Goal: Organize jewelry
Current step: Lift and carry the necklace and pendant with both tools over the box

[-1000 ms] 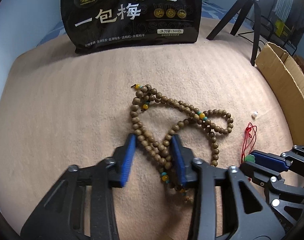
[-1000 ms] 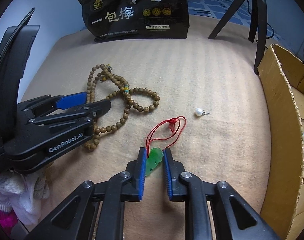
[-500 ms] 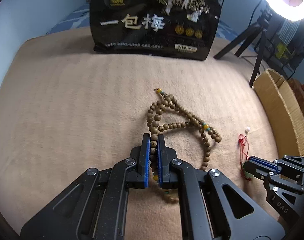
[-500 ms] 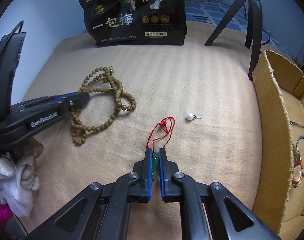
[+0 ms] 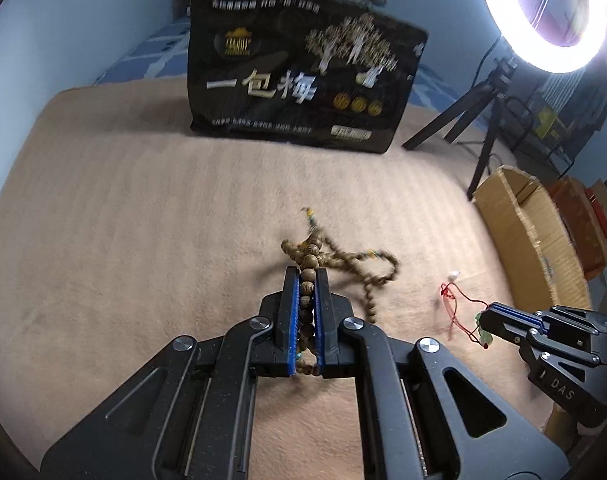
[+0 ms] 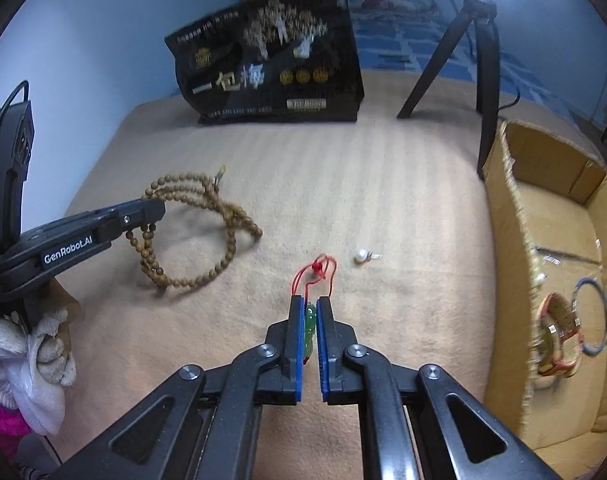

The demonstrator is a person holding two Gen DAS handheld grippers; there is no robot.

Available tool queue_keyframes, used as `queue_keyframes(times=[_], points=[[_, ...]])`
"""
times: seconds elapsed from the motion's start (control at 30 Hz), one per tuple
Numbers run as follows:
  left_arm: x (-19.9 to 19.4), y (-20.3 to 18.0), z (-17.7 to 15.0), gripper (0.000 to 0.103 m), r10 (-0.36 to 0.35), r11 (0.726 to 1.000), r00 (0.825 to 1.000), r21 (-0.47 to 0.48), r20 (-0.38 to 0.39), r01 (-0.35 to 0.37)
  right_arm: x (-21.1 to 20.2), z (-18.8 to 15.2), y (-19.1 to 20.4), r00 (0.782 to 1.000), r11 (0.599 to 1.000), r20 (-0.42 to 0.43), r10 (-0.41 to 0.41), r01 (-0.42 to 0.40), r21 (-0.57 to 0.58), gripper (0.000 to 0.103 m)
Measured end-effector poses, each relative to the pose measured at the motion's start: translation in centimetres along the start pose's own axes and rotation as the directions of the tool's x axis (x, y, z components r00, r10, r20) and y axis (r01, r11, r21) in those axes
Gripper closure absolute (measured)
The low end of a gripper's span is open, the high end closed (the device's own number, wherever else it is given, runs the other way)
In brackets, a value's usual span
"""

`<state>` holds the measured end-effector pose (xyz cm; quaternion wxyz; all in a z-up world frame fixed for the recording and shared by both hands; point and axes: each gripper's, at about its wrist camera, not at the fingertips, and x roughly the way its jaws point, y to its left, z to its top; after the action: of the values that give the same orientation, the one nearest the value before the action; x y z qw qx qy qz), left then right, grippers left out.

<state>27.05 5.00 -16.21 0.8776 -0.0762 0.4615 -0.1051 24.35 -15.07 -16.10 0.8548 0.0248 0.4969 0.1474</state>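
The left hand-held gripper (image 5: 307,276) is clenched on a strand of round brown wooden beads (image 5: 308,264); the rest of the bead string trails in loops onto the surface. The right hand-held gripper (image 6: 310,304) is clenched on a translucent green pendant (image 6: 310,332), whose thin red cord (image 6: 319,270) loops forward onto the surface. A small white pearl piece (image 6: 361,256) lies just beyond the cord. The surface is a beige, faintly ribbed blanket (image 6: 343,184). An open corrugated cardboard box (image 6: 507,240) at its right edge holds bangles. A glossy black printed bag (image 5: 299,76) stands at the far end, beside a black tripod (image 6: 475,48) and a lit ring light (image 5: 543,12). Walls are pale blue.
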Motion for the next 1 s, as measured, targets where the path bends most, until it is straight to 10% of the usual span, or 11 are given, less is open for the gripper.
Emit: queue_keyframes(times=[1.0], points=[[-11.5, -9.5, 0.6, 0.099, -0.168, 0.983, 0.976, 0.101, 0.138, 0.155, -12.8, -0.3, -4.1, 0.977, 0.999, 0.208, -0.043, 0.041, 0.016, 0.1]])
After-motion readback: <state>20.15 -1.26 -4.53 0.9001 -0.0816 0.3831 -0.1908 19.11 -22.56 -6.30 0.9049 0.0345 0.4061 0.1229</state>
